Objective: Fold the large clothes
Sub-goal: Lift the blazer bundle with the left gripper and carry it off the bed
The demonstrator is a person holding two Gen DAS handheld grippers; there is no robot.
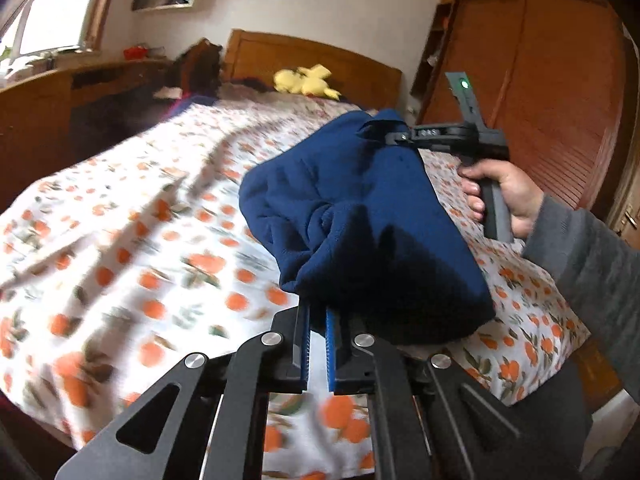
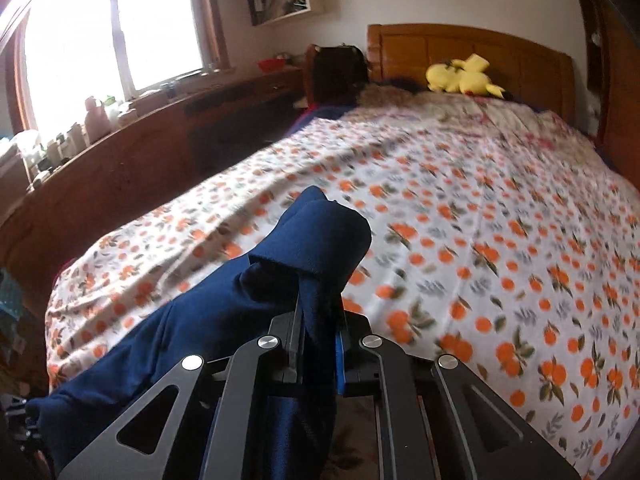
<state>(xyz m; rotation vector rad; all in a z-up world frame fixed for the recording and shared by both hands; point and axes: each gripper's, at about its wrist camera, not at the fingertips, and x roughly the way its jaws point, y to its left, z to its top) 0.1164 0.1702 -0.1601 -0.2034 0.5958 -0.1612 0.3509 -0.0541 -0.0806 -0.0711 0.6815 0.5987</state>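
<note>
A navy blue garment (image 1: pixel 360 216) hangs bunched in the air above the bed (image 1: pixel 120 240), stretched between my two grippers. My left gripper (image 1: pixel 318 312) is shut on its near lower edge; the blue pads (image 1: pixel 331 344) sit close together with cloth between the tips. My right gripper (image 1: pixel 394 136), seen in the left wrist view with the hand on its handle, is shut on the garment's far top corner. In the right wrist view the right gripper (image 2: pixel 318 320) pinches a folded bunch of the garment (image 2: pixel 312 248), which trails down to the lower left.
The bed (image 2: pixel 480 220) has a white cover with orange fruit print and a wooden headboard (image 2: pixel 460 52). A yellow plush toy (image 2: pixel 460 76) lies at its head. A wooden wardrobe (image 1: pixel 540 100) stands on the right; a cluttered window ledge (image 2: pixel 80 128) runs along the left.
</note>
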